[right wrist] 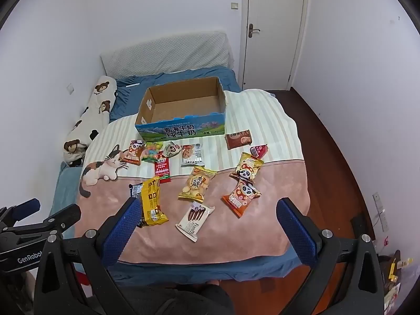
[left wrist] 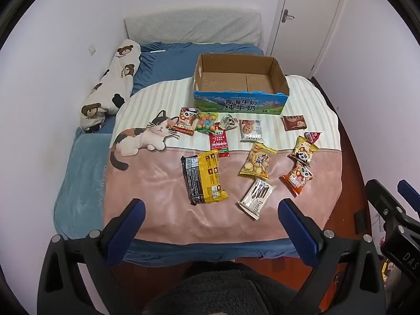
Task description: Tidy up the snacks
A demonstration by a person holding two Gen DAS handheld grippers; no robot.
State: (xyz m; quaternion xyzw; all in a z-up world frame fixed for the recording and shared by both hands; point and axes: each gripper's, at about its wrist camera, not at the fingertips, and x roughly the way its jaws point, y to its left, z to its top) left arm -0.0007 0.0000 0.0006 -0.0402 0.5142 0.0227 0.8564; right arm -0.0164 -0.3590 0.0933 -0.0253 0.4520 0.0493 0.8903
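Note:
Several snack packets lie on a cat-print blanket [left wrist: 162,183] on the bed. Among them are a black and yellow pack [left wrist: 203,177] [right wrist: 151,202], a white Franzzi wafer pack [left wrist: 256,198] [right wrist: 194,219], a yellow biscuit bag [left wrist: 257,160] [right wrist: 197,183] and an orange panda bag [left wrist: 298,177] [right wrist: 241,196]. An empty open cardboard box [left wrist: 240,102] [right wrist: 181,131] stands behind them. My left gripper [left wrist: 210,210] is open and empty above the bed's near edge. My right gripper [right wrist: 207,208] is open and empty there too, to the left gripper's right.
A bear-print bolster [left wrist: 113,84] lies along the left wall. A headboard cushion [left wrist: 194,26] stands at the back. A white door [right wrist: 275,26] is at the back right. Dark wood floor [right wrist: 341,157] runs along the bed's right side.

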